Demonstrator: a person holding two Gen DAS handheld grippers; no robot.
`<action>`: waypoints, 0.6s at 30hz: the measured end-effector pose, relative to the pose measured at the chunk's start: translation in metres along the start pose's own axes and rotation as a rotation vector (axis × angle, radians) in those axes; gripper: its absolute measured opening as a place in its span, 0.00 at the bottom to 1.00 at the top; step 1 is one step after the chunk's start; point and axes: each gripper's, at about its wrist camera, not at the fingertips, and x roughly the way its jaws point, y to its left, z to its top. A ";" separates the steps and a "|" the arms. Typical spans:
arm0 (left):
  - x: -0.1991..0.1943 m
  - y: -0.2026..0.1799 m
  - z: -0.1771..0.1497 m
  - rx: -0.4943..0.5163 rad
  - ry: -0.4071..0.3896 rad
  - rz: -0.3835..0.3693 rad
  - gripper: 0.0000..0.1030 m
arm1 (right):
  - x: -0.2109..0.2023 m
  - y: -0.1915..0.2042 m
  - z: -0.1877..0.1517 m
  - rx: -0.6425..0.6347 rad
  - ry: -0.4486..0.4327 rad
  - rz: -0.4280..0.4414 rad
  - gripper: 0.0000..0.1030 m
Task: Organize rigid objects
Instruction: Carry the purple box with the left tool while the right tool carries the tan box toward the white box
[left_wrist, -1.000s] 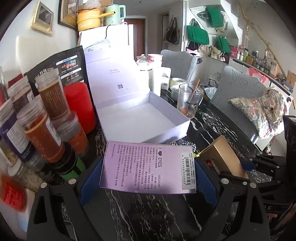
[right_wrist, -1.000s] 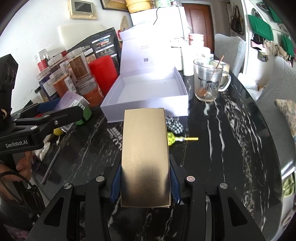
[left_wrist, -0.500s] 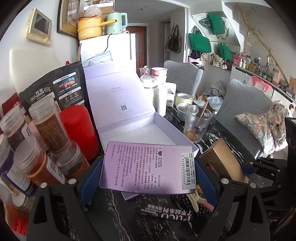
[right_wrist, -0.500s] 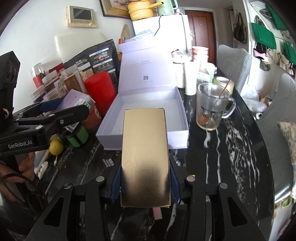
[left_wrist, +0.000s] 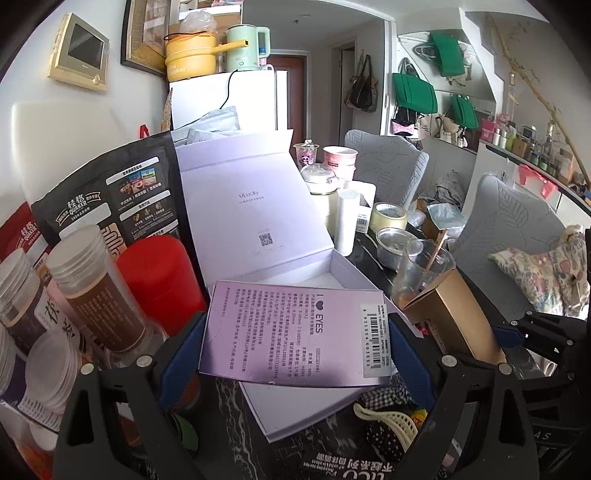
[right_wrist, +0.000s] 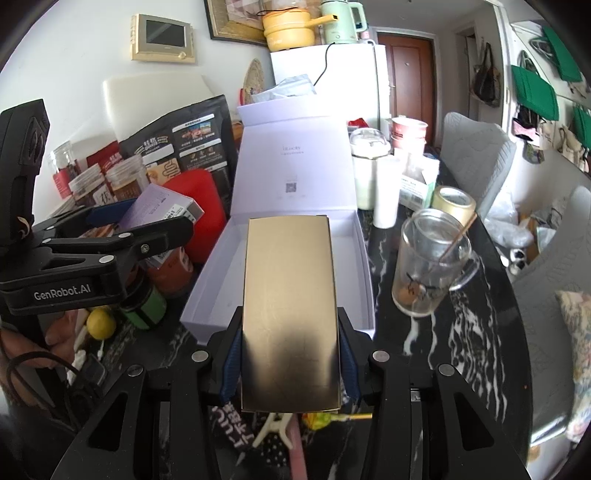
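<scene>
Right wrist view: right tongs (right_wrist: 290, 363) pinching gold box (right_wrist: 290, 310), long axis pointing straight over open white box (right_wrist: 364, 266). Left tongs (left_wrist: 295, 349) pinching purple carton (left_wrist: 295, 334) crosswise over white box's near-left corner. Right is better lined up.

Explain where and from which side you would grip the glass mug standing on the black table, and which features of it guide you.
Probably best to grip the glass mug across its rim and wall from above, on the side away from its handle. It stands upright, clear of the white box, so the top is open. A thin stick leans out over the far rim, so come in on the near side.
</scene>
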 end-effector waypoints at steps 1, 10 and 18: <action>0.005 0.001 0.003 -0.002 0.006 0.014 0.91 | 0.002 0.000 0.003 -0.003 -0.003 -0.005 0.43; 0.030 0.008 0.018 -0.018 -0.002 0.045 0.91 | 0.022 -0.007 0.032 -0.026 -0.023 -0.033 0.43; 0.048 0.016 0.042 -0.030 -0.027 0.060 0.91 | 0.041 -0.015 0.053 -0.029 -0.031 -0.042 0.43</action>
